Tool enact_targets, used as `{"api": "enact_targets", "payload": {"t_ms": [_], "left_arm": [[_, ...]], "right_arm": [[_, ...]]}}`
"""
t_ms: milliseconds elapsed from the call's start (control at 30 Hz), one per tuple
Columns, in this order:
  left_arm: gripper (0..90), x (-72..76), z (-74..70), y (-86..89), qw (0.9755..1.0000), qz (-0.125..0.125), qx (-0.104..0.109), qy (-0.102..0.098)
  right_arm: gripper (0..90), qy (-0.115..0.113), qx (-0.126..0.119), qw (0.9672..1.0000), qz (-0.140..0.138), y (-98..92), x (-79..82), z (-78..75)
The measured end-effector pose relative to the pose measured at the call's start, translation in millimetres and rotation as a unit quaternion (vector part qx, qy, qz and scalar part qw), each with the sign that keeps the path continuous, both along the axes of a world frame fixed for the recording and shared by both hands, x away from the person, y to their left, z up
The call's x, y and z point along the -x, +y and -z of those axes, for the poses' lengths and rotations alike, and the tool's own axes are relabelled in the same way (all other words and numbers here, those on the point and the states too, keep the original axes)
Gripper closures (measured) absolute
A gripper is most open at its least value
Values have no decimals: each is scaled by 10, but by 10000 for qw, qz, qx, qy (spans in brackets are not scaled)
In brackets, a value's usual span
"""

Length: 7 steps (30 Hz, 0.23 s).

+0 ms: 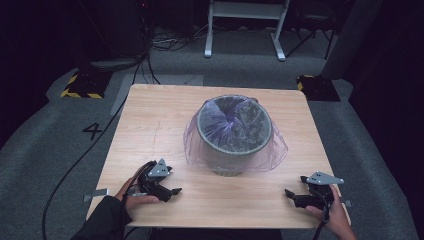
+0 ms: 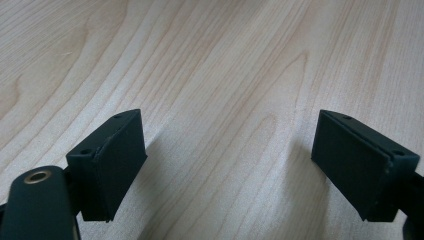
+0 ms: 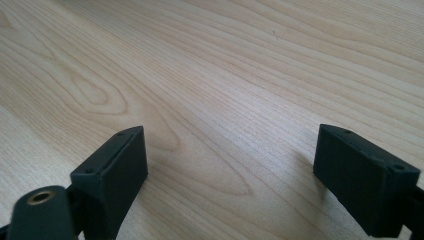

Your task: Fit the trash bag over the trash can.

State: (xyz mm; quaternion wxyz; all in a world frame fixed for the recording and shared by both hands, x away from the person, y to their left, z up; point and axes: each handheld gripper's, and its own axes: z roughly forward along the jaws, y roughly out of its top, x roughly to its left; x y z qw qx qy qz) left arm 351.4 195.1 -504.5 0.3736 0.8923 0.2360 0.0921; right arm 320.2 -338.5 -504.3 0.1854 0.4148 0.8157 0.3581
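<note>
A grey waste bin (image 1: 234, 131) lined with a thin purple plastic bag (image 1: 272, 150) stands upright in the middle of the wooden table (image 1: 165, 115). The bag's edge hangs over the rim and drapes down to the tabletop. My left gripper (image 1: 174, 191) rests near the front left edge, held by a hand in a dark sleeve, jaws open and empty (image 2: 230, 165). My right gripper (image 1: 288, 194) lies near the front right edge in the other hand, also open with bare wood between its jaws (image 3: 230, 170). Both grippers point inward toward each other, well short of the bin.
The table stands on grey carpet with a cable (image 1: 75, 165) trailing off to the left. Black-and-yellow weighted bases (image 1: 80, 85) sit at the far corners, and a white frame (image 1: 245, 25) stands behind.
</note>
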Motion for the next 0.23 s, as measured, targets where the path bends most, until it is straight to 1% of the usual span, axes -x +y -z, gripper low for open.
{"api": "enact_targets", "payload": {"t_ms": [233], "left_arm": [[137, -8, 1, -5, 10000, 5, 7, -7]], "right_arm": [[137, -1, 2, 10000, 1, 0, -1, 0]]}}
